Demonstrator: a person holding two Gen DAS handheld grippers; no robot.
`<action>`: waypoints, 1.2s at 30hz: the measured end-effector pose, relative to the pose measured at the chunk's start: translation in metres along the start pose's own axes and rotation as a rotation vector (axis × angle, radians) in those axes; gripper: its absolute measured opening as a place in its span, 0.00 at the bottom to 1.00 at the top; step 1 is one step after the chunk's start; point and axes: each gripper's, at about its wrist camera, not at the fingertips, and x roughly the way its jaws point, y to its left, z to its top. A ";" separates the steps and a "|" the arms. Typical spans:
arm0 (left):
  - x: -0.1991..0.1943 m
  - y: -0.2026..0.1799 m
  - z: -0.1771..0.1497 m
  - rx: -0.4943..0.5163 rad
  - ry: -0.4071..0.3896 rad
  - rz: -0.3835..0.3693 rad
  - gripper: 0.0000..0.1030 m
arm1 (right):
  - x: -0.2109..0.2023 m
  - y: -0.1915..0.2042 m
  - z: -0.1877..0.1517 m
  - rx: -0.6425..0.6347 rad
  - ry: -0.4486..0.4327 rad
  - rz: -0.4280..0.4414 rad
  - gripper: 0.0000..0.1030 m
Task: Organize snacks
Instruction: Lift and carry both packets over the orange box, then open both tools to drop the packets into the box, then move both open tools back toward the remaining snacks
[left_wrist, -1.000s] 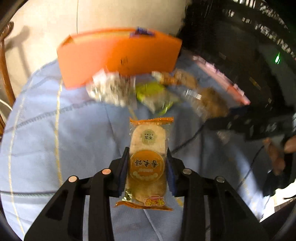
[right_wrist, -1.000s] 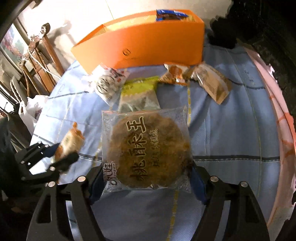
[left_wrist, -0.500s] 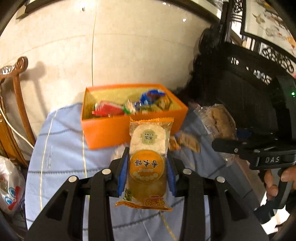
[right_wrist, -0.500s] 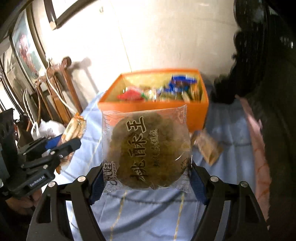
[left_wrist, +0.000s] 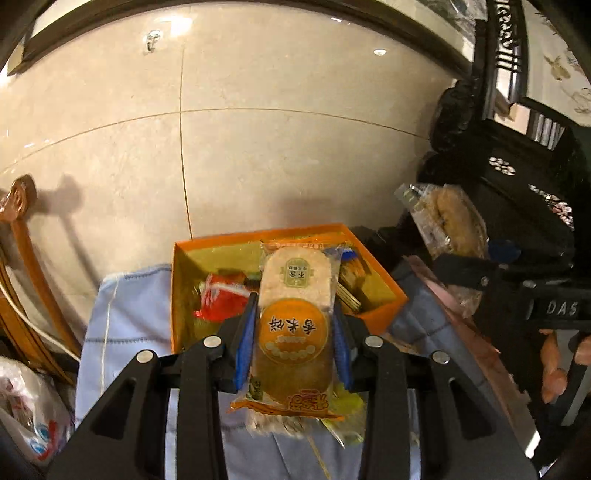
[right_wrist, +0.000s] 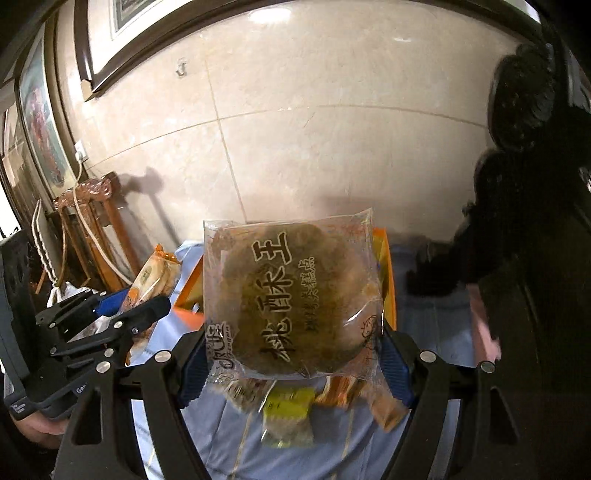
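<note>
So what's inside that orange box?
The orange box holds snack packets: a red wrapper, a blue one and tan stacked ones. The rice cracker pack in the left hand-held gripper hides the middle.

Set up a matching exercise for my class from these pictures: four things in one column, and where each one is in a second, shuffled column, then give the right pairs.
Things
1. rice cracker packet
2. round walnut cookie packet
3. red packet
4. yellow-green packet

Places
A. lying on the blue tablecloth
B. clamped in the right hand-held gripper
C. inside the orange box
D. clamped in the left hand-held gripper

Pairs: 1-D, 2-B, 3-C, 4-A
</note>
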 end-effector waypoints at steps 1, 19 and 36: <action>0.007 0.001 0.003 0.000 0.002 0.007 0.34 | 0.005 -0.002 0.004 0.001 0.000 -0.002 0.76; 0.113 0.062 -0.018 -0.072 0.114 0.216 0.95 | 0.101 -0.041 -0.016 0.017 0.109 -0.059 0.84; 0.098 0.003 -0.173 -0.011 0.292 0.108 0.95 | 0.087 -0.063 -0.191 0.153 0.299 -0.264 0.89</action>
